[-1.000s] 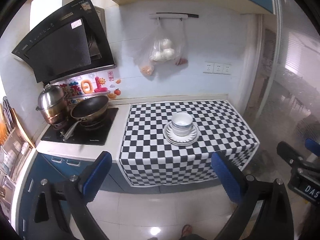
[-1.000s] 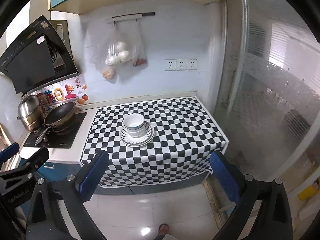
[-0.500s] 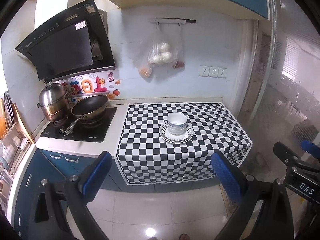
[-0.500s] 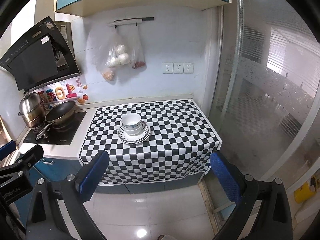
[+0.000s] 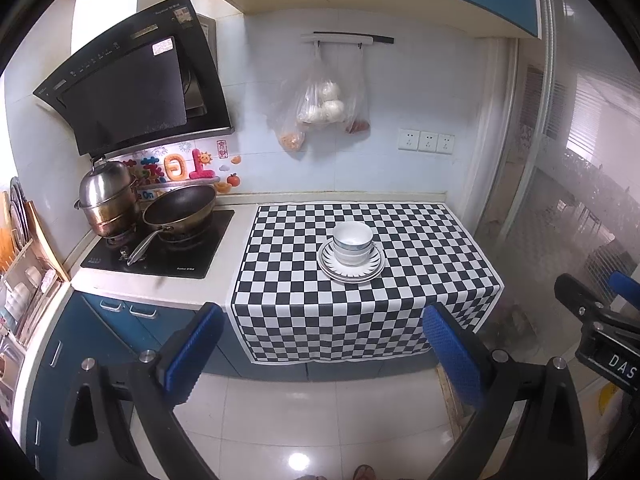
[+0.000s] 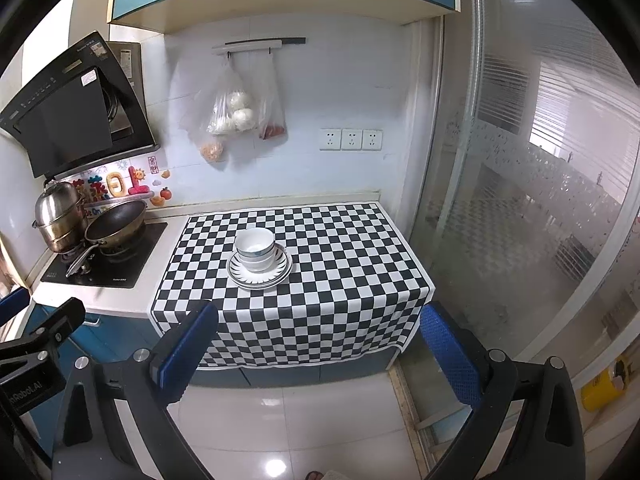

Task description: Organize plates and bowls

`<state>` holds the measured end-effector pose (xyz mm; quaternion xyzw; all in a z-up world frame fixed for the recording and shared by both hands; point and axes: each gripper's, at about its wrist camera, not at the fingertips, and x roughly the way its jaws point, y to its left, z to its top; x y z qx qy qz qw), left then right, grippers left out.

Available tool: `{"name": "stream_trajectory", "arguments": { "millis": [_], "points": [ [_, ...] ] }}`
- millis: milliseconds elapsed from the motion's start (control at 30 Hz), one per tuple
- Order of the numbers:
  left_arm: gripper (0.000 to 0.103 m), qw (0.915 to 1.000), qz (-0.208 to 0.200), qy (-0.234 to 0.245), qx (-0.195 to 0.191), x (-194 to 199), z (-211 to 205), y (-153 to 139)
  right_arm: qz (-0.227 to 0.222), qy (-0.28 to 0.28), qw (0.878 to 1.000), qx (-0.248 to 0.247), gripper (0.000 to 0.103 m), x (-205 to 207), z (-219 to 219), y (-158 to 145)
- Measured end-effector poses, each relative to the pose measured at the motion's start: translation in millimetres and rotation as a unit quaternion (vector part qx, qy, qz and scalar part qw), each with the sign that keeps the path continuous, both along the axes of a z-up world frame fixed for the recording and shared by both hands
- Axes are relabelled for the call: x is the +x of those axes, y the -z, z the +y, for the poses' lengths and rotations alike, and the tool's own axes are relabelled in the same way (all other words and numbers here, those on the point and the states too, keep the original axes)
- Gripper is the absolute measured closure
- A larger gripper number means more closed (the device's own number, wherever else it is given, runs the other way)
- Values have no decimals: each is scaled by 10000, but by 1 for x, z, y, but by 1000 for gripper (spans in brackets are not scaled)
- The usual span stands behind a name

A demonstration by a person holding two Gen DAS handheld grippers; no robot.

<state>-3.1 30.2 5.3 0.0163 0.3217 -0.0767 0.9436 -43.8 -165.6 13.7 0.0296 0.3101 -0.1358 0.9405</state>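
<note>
White bowls [image 5: 353, 242] are stacked on striped plates [image 5: 372, 270] in the middle of a black-and-white checkered cloth [image 5: 420, 248] on the counter. The bowls [image 6: 255, 249] and plates [image 6: 280, 274] show in the right wrist view too. My left gripper [image 5: 324, 344] is open and empty, well back from the counter over the floor. My right gripper [image 6: 320, 344] is also open and empty, equally far back. Each gripper shows at the edge of the other's view.
A stove [image 5: 160, 246] with a wok [image 5: 180, 208] and a steel pot [image 5: 106, 200] is left of the cloth. A range hood [image 5: 128, 96] hangs above. Plastic bags [image 5: 320, 104] hang on the wall. A glass sliding door [image 6: 520, 200] is on the right. A dish rack [image 5: 20, 272] is at far left.
Both grippers have drawn back and up from the counter, so the stack looks smaller and more floor shows. The bowls and plates have not moved.
</note>
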Motion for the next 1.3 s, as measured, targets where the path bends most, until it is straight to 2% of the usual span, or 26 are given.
{"name": "stream_trajectory", "arguments": {
  "millis": [1300],
  "points": [
    [1, 9999, -43, 21, 156, 12, 2, -4, 13, -91, 9999, 89, 0, 9, 7, 2]
  ]
}}
